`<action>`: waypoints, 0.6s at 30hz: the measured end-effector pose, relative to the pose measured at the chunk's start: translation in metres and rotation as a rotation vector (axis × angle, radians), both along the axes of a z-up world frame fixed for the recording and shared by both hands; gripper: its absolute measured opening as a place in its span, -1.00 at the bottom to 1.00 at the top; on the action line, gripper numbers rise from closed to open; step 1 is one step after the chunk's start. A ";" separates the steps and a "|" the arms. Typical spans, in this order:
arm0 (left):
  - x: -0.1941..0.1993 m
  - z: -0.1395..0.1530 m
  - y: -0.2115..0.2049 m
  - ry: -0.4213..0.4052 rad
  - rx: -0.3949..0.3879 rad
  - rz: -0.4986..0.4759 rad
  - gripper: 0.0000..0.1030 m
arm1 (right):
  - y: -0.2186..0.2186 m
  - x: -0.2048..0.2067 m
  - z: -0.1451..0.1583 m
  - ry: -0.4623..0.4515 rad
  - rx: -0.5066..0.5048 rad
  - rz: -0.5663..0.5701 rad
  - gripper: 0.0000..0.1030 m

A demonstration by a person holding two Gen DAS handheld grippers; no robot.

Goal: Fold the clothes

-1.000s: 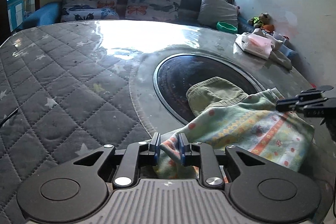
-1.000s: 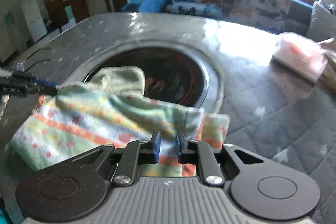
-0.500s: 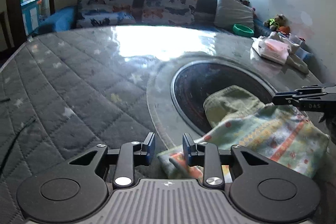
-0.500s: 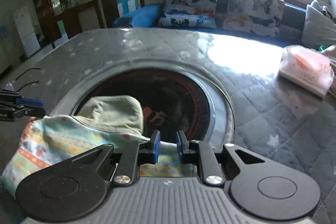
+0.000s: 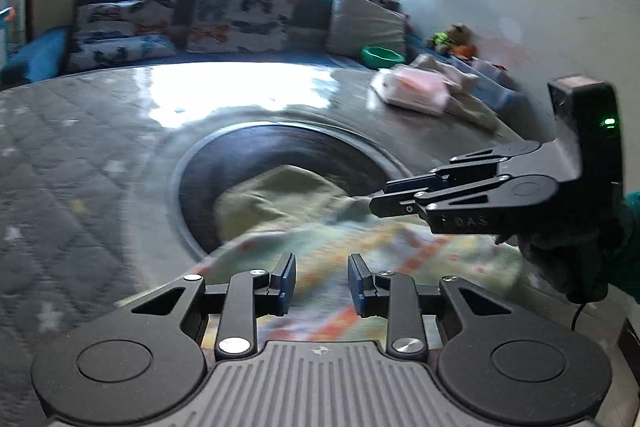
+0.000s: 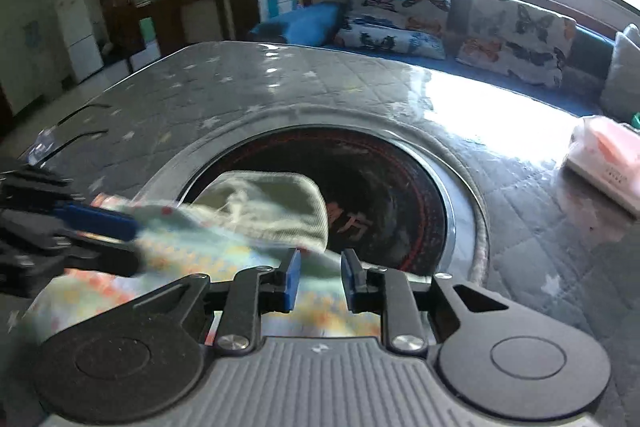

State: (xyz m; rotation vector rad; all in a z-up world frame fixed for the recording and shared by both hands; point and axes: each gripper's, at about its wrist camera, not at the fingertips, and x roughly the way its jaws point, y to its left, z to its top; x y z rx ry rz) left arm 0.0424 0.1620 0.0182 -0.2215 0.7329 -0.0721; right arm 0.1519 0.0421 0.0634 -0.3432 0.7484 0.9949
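Patterned garment (image 5: 360,251) lies folded on quilted grey surface (image 5: 72,163), its green part over the dark round inset (image 5: 256,155) at 6 o'clock. Pink packet (image 5: 412,91) sits at 2 o'clock. Left claw (image 5: 322,283) spread over garment, pinching nothing. Right claw (image 6: 319,279) has just been opening, spread, garment beneath, not gripped.

We see the patterned cloth (image 5: 404,251) only as a blur, its print unreadable, and our grippers' bodies hide its near edge in both views. The pink packet (image 6: 608,155) runs off the right edge. The toys (image 5: 452,39) are too small to identify.
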 end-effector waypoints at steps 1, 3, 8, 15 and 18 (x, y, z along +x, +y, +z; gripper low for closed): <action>0.001 -0.002 -0.005 0.000 -0.008 -0.015 -0.39 | -0.006 -0.007 0.001 0.000 -0.003 0.012 -0.56; 0.000 -0.005 -0.014 0.001 -0.013 -0.039 -0.39 | -0.019 -0.020 0.004 0.002 -0.008 0.034 -0.56; -0.006 -0.014 -0.034 0.008 -0.006 -0.089 -0.39 | -0.048 -0.055 0.001 -0.017 -0.020 0.074 -0.56; -0.020 -0.023 -0.053 0.000 0.071 -0.108 -0.39 | -0.067 -0.080 -0.005 -0.082 -0.020 0.043 -0.57; -0.027 -0.017 -0.055 -0.015 0.063 -0.116 -0.35 | -0.073 -0.077 -0.002 -0.062 0.000 0.012 -0.57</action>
